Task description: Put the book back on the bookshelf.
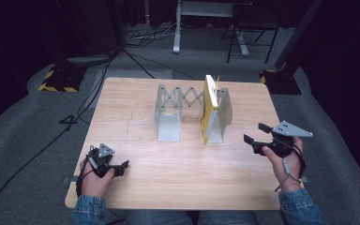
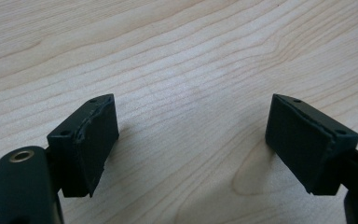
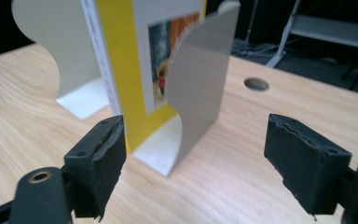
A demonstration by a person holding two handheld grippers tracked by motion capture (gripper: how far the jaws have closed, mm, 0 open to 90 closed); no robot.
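Note:
A grey metal expanding book rack point(image 1: 168, 123) with a scissor lattice stands at the middle of the wooden table point(image 1: 178, 183). A yellow book point(image 1: 209, 105) stands upright at its right end, against the curved end plate point(image 3: 200, 79). In the right gripper view the book point(image 3: 121, 60) shows its spine and its cover picture. My right gripper point(image 1: 256, 132) hovers to the right of the rack, open point(image 3: 193, 149), pointing at the book with nothing between its jaws. My left gripper point(image 1: 122, 168) rests near the front left corner, open point(image 2: 191, 135) over bare wood.
A round cable hole point(image 3: 256, 84) lies in the tabletop beyond the rack. Grey carpet surrounds the table, with cables point(image 1: 89, 98), a striped stand base point(image 1: 56, 79) at the back left, another base point(image 1: 281, 79) at the back right, and furniture legs point(image 1: 178, 33) behind.

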